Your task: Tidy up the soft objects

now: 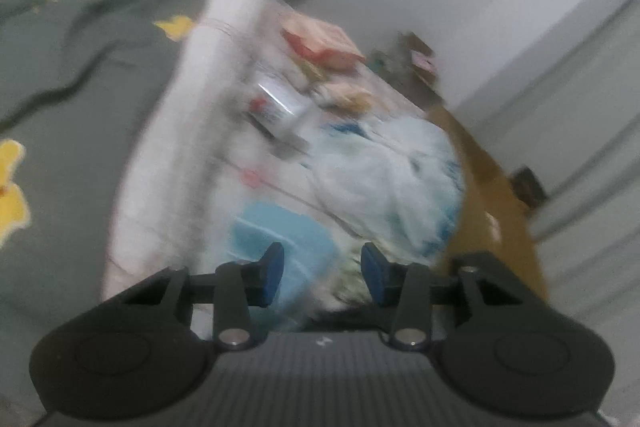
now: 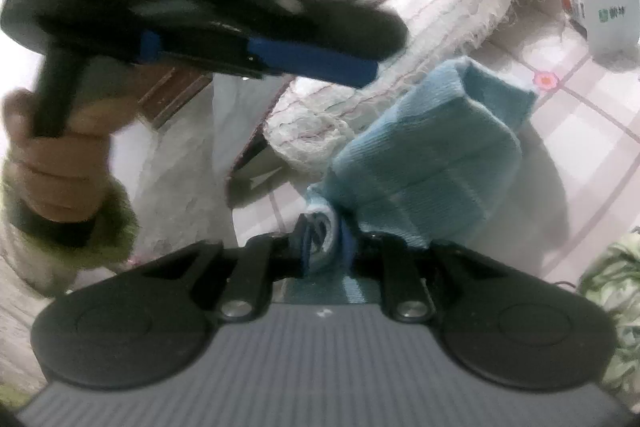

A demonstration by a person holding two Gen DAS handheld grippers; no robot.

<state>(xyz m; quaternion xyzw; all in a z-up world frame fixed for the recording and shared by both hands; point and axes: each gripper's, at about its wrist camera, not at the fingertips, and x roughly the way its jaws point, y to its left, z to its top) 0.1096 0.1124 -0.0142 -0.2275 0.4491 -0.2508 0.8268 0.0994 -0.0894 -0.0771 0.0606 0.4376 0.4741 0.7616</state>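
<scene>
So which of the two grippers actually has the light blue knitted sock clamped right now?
The right gripper: its jaws are shut on the light blue knitted sock. The left gripper has a clear gap between its blue pads and holds nothing.

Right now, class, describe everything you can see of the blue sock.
The blue sock looks like soft ribbed knit, light blue with a paler cuff end. It is folded or bunched into a thick bundle. The right gripper is shut on its cuff end, and the rest extends away over the tiled floor, beside a fringed blanket. The left gripper is above it, not touching.
</scene>
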